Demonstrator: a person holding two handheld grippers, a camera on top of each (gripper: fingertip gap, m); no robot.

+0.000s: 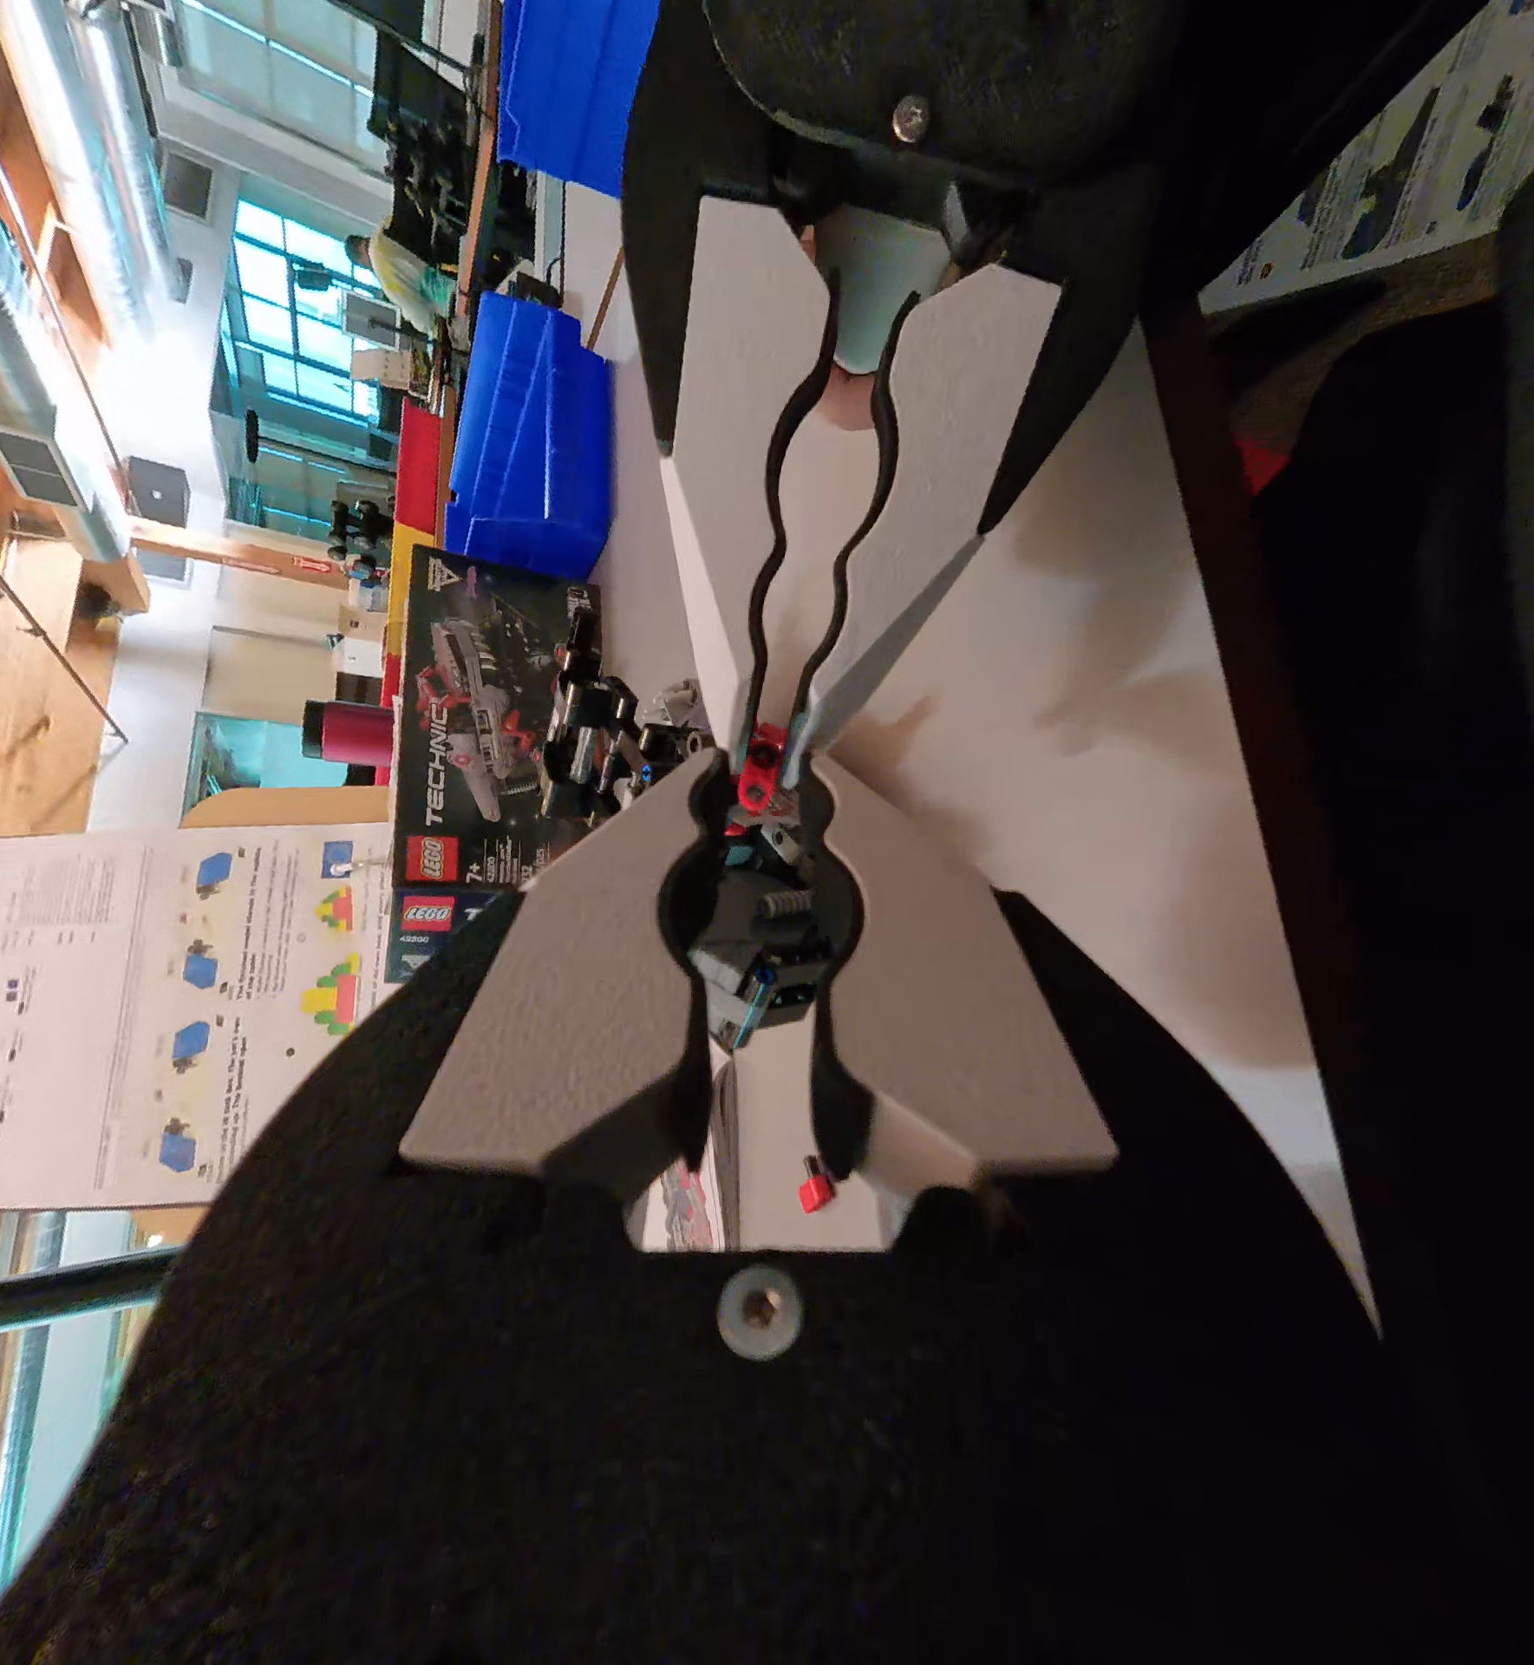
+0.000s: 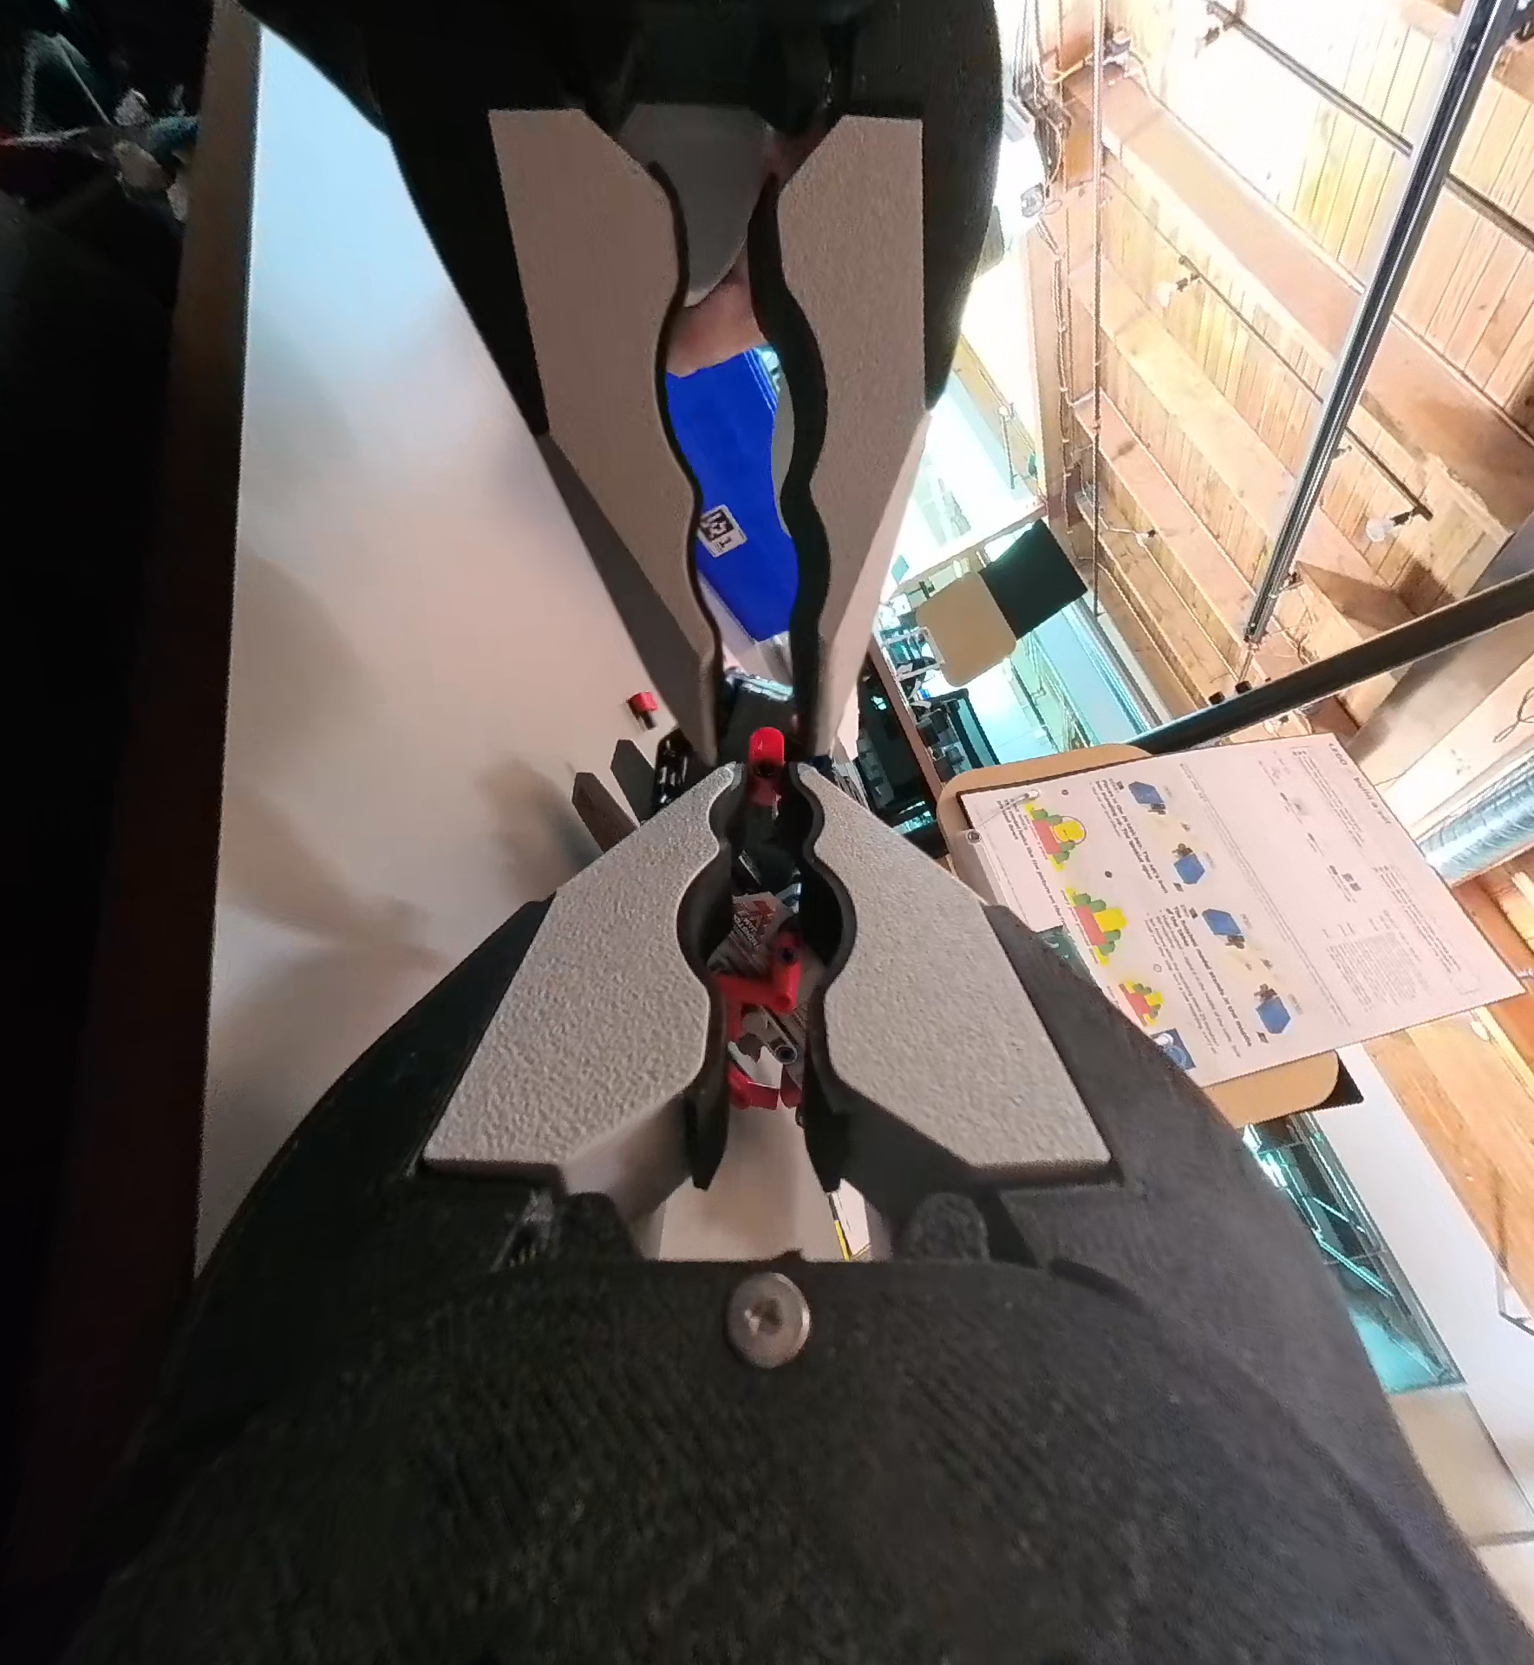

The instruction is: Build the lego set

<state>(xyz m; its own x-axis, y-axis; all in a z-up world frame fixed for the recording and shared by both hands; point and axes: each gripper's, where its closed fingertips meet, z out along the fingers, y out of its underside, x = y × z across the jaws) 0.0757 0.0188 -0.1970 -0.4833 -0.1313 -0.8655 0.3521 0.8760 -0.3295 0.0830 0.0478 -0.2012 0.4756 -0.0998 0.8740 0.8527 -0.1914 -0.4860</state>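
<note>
Lego model, a dark grey and black sub-build with red parts, sat between the two grippers, held up off the white counter. Left gripper was pinched on the grey-black body of the model, which filled the round gap between its fingers. Right gripper came in from the opposite side, tip to tip with the left one; in the left wrist view its fingers were pressed nearly together on a small red piece at the model's end. In the right wrist view the right gripper had the red piece poking out between its tips, with more red and grey parts of the model visible in the gap behind. Left gripper faced it, narrow gap between its fingers.

A loose red pin lay on the counter just beside the left gripper. More black and grey lego parts sat on the counter beyond the grippers, in front of the upright lego box. Blue bins stood farther along the counter. A printed instruction sheet on a brown board stood off to the side. A dark red bottle stood behind the box.
</note>
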